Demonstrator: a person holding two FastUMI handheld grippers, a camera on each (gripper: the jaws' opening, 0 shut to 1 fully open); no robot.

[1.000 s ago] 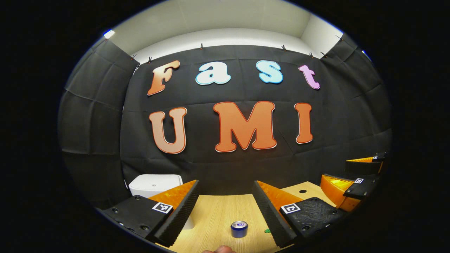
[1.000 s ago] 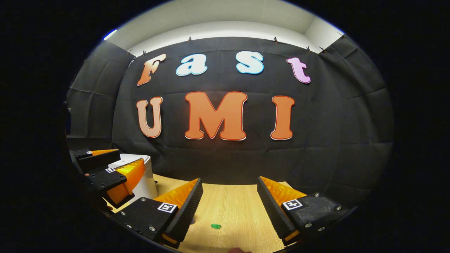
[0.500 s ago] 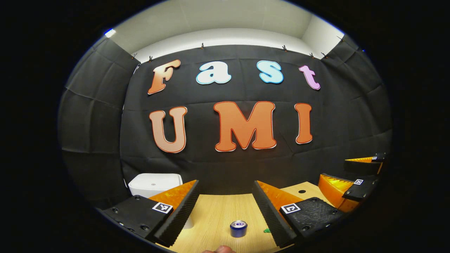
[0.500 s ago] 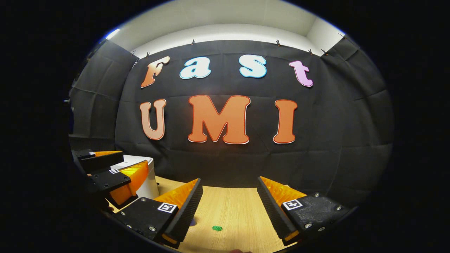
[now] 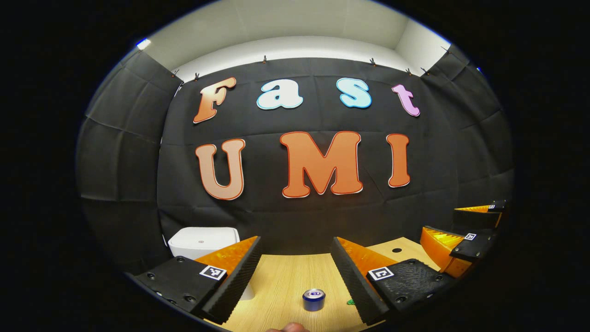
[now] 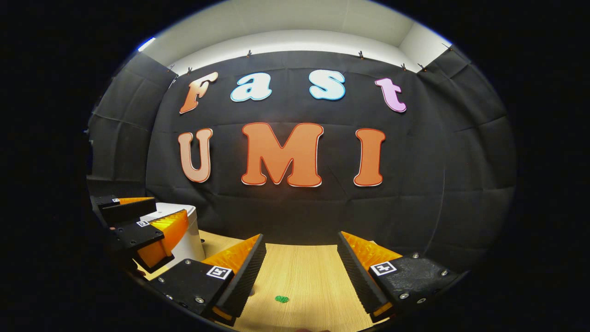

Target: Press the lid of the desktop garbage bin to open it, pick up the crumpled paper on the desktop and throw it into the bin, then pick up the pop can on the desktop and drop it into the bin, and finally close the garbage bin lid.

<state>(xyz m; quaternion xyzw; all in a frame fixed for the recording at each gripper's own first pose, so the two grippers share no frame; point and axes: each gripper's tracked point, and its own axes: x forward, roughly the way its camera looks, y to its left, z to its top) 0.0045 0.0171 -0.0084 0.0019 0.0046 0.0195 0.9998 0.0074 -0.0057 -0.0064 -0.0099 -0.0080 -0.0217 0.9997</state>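
Observation:
The white bin stands at the back left of the wooden table, lid down. A blue pop can stands upright close in front of my left gripper, between the lines of its open, empty fingers. My right gripper hovers at the far right, open. In the right gripper view, the right gripper is open over bare table. The left gripper hangs at the left, in front of the bin.
A small green scrap lies on the table near the right gripper, also seen as a green speck right of the can. A dark round hole sits in the tabletop at back right. A fingertip pokes in at the bottom edge.
The right gripper view wobbled slightly up and back. The can, the bin and the left gripper have stayed in place.

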